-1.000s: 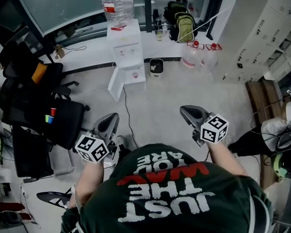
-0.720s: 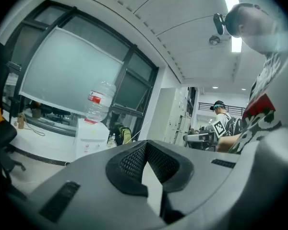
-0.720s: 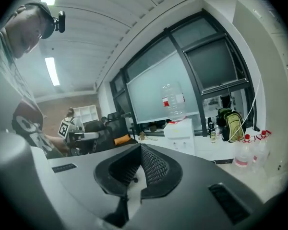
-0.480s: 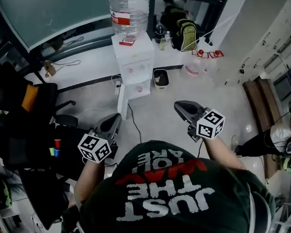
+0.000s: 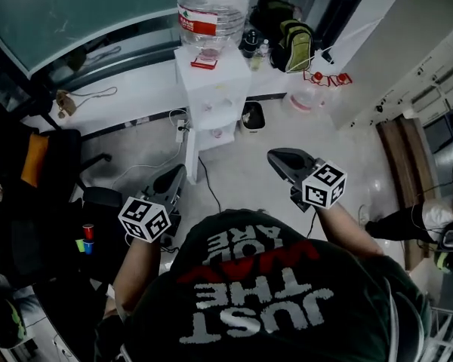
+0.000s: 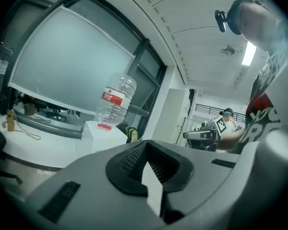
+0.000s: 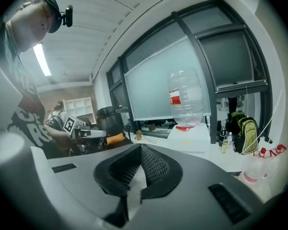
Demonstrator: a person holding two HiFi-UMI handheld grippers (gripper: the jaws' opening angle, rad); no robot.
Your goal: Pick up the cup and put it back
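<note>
Seen from above, the left gripper and right gripper point forward side by side, each with jaws pressed together and empty. A white water dispenser stands ahead of them. What looks like a small red cup sits on a dark surface, well to the left of the left gripper.

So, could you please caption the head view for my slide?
Person facing a water dispenser, left gripper and right gripper both shut and empty.

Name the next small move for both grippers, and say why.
Probably step closer to the water dispenser: the left gripper and right gripper are both shut, empty and short of it, and nothing to grasp is within their reach.
</note>
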